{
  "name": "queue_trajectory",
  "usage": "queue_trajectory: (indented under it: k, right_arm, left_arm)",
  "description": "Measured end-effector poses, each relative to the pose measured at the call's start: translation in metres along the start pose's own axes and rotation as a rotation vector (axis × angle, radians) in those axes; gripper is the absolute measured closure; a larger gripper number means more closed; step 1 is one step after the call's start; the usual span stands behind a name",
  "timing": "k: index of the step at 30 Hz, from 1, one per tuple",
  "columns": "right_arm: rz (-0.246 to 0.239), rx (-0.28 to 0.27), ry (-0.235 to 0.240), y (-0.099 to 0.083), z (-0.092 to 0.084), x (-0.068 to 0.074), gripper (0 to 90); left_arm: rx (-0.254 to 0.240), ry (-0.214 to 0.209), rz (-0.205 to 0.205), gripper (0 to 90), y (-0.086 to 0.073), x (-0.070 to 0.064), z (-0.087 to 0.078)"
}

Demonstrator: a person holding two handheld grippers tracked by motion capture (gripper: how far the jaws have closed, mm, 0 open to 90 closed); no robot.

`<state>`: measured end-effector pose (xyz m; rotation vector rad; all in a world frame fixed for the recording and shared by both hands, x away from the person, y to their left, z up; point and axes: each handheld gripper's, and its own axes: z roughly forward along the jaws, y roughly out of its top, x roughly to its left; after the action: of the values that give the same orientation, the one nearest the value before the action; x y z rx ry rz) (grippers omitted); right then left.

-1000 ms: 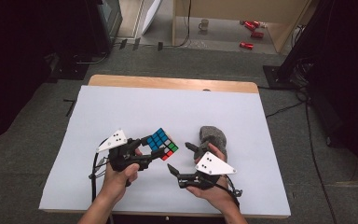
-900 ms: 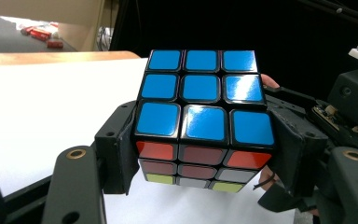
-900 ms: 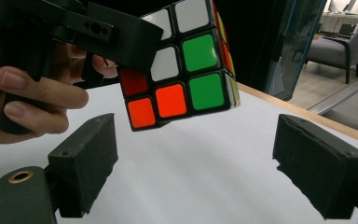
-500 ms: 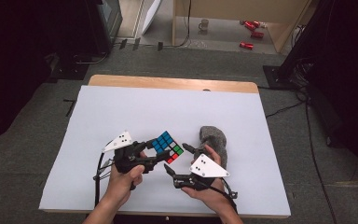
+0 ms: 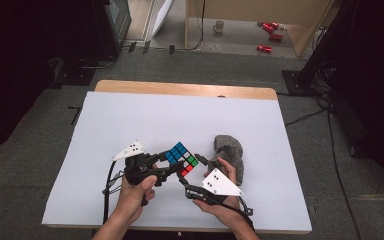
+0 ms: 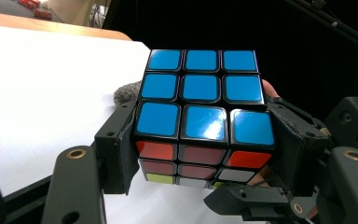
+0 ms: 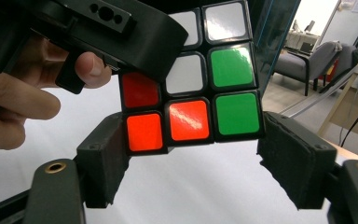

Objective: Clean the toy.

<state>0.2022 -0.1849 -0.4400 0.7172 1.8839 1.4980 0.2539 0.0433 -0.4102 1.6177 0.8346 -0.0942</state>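
The left hand-held gripper (image 5: 167,167) clamps the cube (image 5: 181,158) near the table's (image 5: 130,120) front edge. The right hand-held gripper (image 5: 194,165), jaws just closing, touches its lower layer without pinching it

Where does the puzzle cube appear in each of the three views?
High view: the puzzle cube is near the front of the table, between both hands.
Left gripper view: centre, blue face up.
Right gripper view: top centre.
Shared landmark: the white table cover.

A wooden table (image 5: 130,86) is covered by a white sheet (image 5: 145,125) leaving bare wood along the far edge; a grey fuzzy object (image 5: 230,150) lies on the sheet, right of centre toward the near edge.
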Motion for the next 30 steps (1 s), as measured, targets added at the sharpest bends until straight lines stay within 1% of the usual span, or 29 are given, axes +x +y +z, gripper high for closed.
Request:
queue_trajectory:
  k: [8,12,16,21,24,30]
  right_arm:
    - [-0.023,-0.005,-0.019,-0.0013,0.0009,0.0023,30.2]
    - [-0.03,-0.005,-0.032,-0.002,0.0016,0.0039,30.7]
    - [-0.05,-0.007,-0.046,-0.002,0.0018,0.0049,31.4]
    - [-0.073,-0.007,-0.053,-0.003,0.0016,0.0064,34.4]
    - [-0.076,-0.007,-0.052,-0.004,0.0015,0.0064,34.5]
    - [-0.085,-0.01,-0.047,-0.0041,0.0002,0.0055,34.8]
  left_arm:
    - [0.008,0.011,-0.007,34.2,-0.0012,-0.0006,0.0019]
    - [0.006,0.006,-0.02,34.2,-0.002,0.0001,0.0028]
    - [0.006,0.001,-0.038,34.2,-0.0026,0.0013,0.0036]
    - [0.013,0.0,-0.036,34.3,-0.0029,0.0028,0.004]
    - [0.017,-0.001,-0.036,34.3,-0.0032,0.0036,0.0046]
    - [0.018,-0.03,-0.042,33.8,-0.0034,0.0064,0.0051]
